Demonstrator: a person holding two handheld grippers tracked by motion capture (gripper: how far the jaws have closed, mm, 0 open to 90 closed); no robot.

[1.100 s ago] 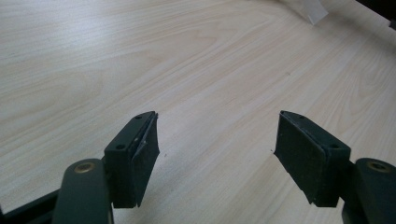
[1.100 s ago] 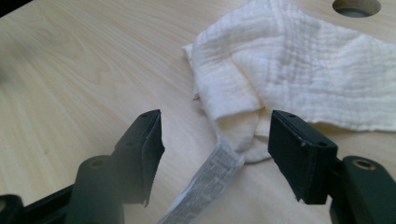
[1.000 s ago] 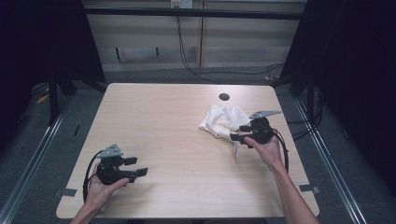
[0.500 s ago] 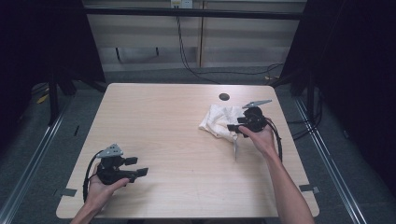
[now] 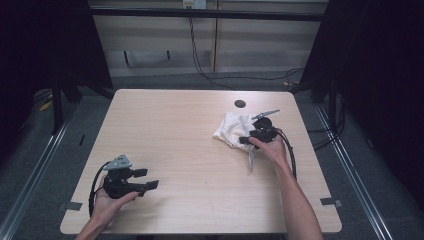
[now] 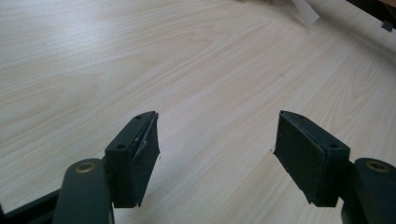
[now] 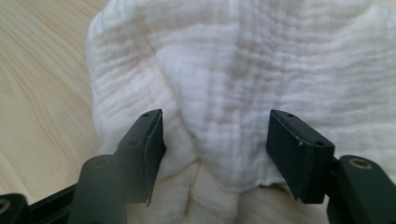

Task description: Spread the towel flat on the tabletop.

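Since the earlier frames, the right tool [image 5: 246, 140] had moved from just beside the cloth [image 5: 232, 129] onto its near right edge, and its jaws had just been closing a little. That cloth, a crumpled white bundle, lay on the right half of the surface [image 5: 190, 130], short of the far edge and near a dark round hole [image 5: 240, 104]. In the right gripper view the cloth [image 7: 243, 70] rose in a soft fold between the two pads [image 7: 152, 140], which stood wide apart and did not yet press it. The step in hand looked like a pinch of that fold. It would go best if the tool sank until the pads straddled the ridge fully, then closed on a thick gather instead of one thin layer, which might slip out.

Bare wood lay open to the left of the cloth and toward the person. The right edge was nearer, so any pull or spread had more room leftward. The left tool [image 5: 147, 179] rested in the hand near the front left corner, well apart from the cloth, its jaws open over bare wood [image 6: 187, 70].
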